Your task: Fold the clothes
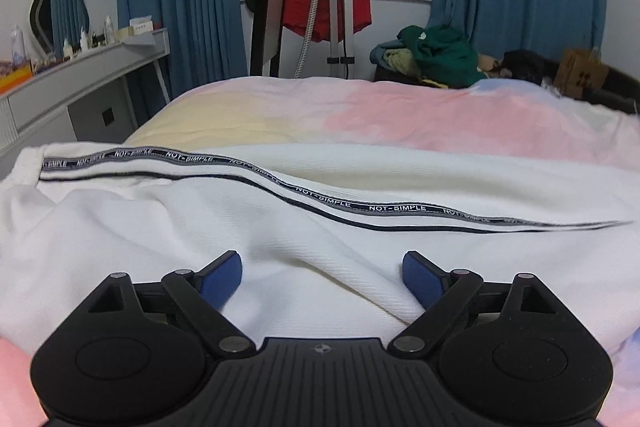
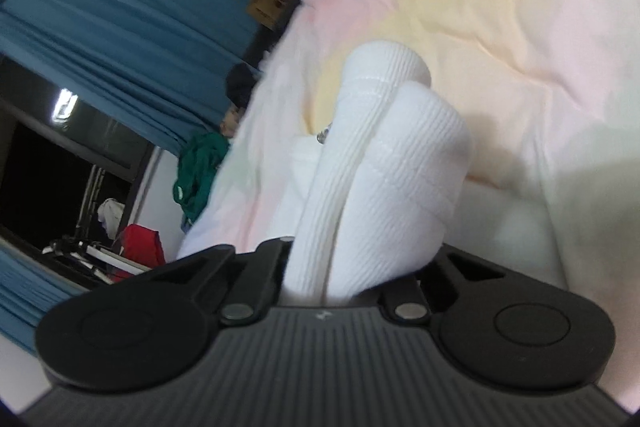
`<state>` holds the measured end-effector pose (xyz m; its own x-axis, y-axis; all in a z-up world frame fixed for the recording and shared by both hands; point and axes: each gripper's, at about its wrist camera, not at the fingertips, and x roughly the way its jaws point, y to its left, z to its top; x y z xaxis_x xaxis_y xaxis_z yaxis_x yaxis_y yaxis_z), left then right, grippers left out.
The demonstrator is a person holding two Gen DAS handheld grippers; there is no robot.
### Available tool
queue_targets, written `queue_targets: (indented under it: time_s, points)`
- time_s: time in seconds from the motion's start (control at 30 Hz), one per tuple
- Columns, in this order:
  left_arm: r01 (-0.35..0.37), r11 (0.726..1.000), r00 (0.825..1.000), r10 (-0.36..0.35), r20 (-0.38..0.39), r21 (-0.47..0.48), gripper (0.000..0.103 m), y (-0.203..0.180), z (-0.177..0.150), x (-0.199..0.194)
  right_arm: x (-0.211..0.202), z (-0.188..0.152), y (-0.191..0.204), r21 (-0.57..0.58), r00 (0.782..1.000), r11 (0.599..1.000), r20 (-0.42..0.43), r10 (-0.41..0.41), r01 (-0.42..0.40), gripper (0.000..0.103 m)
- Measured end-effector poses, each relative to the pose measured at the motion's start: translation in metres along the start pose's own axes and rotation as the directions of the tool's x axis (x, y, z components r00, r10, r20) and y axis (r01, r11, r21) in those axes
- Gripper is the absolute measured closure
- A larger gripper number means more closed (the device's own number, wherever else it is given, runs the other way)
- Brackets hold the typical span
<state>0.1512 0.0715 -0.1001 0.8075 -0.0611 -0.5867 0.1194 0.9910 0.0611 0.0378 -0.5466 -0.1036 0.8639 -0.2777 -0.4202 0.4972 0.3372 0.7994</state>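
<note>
The right gripper [image 2: 356, 267] pinches the white garment's [image 2: 384, 163] ribbed cuff, seemingly shallowly, so it could slip free, while the left gripper [image 1: 322, 277] hangs wide open, empty.

White ribbed garment [image 1: 320, 227] — striped trim, rumpled on bed [image 1: 440, 115]

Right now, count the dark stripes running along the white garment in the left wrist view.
2 on the white garment: a wide band printed NOT-SIMPLE, and a thin dark line just below it, both running left to right. Folds may hide more.
</note>
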Motion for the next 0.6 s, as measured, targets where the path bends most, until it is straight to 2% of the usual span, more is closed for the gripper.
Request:
queue_targets:
  time_s: [0.1, 0.2, 0.3, 0.4, 0.5, 0.6]
  points:
    - [0.012, 1.0, 1.0, -0.012, -0.015, -0.019, 0.013, 0.004, 0.001, 0.003, -0.011, 0.0, 0.026, -0.077, 0.999, 0.997, 0.041, 0.018, -0.015, 0.092]
    - [0.02, 1.0, 0.999, -0.02, -0.029, -0.024, 0.012, 0.007, 0.004, 0.004, -0.025, -0.003, 0.063, -0.178, 0.993, 0.983, 0.094, 0.07, -0.052, 0.092]
    - [0.033, 0.999, 0.999, -0.034, -0.031, -0.038, 0.013, 0.01, 0.007, 0.002, -0.041, -0.014, 0.107, -0.346, 0.981, 0.935, 0.142, 0.132, -0.075, 0.092]
    - [0.046, 0.997, 0.999, -0.047, -0.017, -0.069, 0.013, 0.016, 0.01, -0.003, -0.057, -0.043, 0.152, -0.532, 0.964, 0.84, 0.155, 0.218, -0.105, 0.092]
    - [0.057, 0.992, 0.998, -0.056, 0.011, -0.116, 0.013, 0.025, 0.014, -0.013, -0.077, -0.082, 0.194, -0.682, 0.938, 0.719, 0.143, 0.315, -0.138, 0.092]
    - [0.072, 0.98, 0.997, -0.064, 0.048, -0.183, 0.013, 0.039, 0.02, -0.029, -0.089, -0.13, 0.225, -0.788, 0.918, 0.589, 0.082, 0.389, -0.179, 0.092]
